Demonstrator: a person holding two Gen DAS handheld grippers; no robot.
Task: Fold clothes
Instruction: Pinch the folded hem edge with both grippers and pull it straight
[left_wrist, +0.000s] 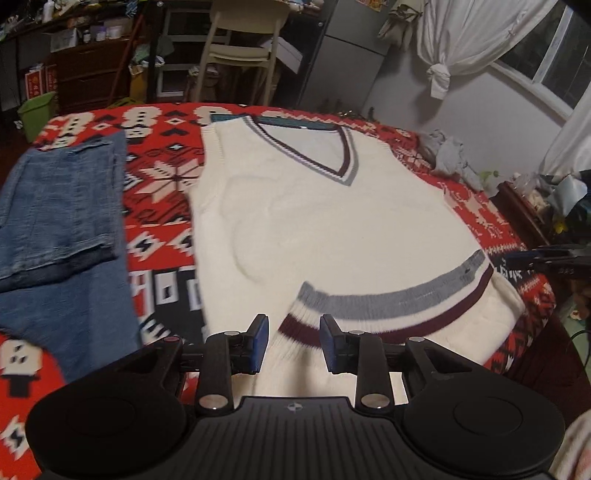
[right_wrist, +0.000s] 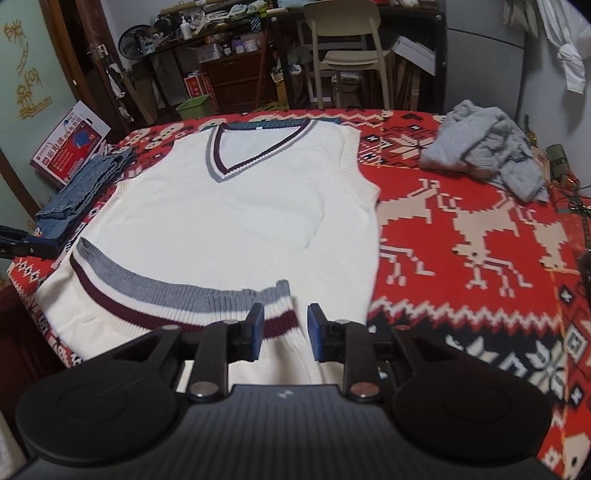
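The white knit vest (left_wrist: 332, 221) lies flat on the red patterned blanket (right_wrist: 480, 221); left gripper (left_wrist: 293, 341) and right gripper (right_wrist: 285, 332) both stand spread over its striped hem (right_wrist: 147, 291).

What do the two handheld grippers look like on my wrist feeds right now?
Both look alike. The left gripper has a black ribbed body with a small round crosshair mark, two round black discs at the sides, black linkage arms with silver pivot pins, and blue pads on its fingers. The right gripper has the same black build and blue pads, with a faint mark on its body. No cables or sleeves are visible.
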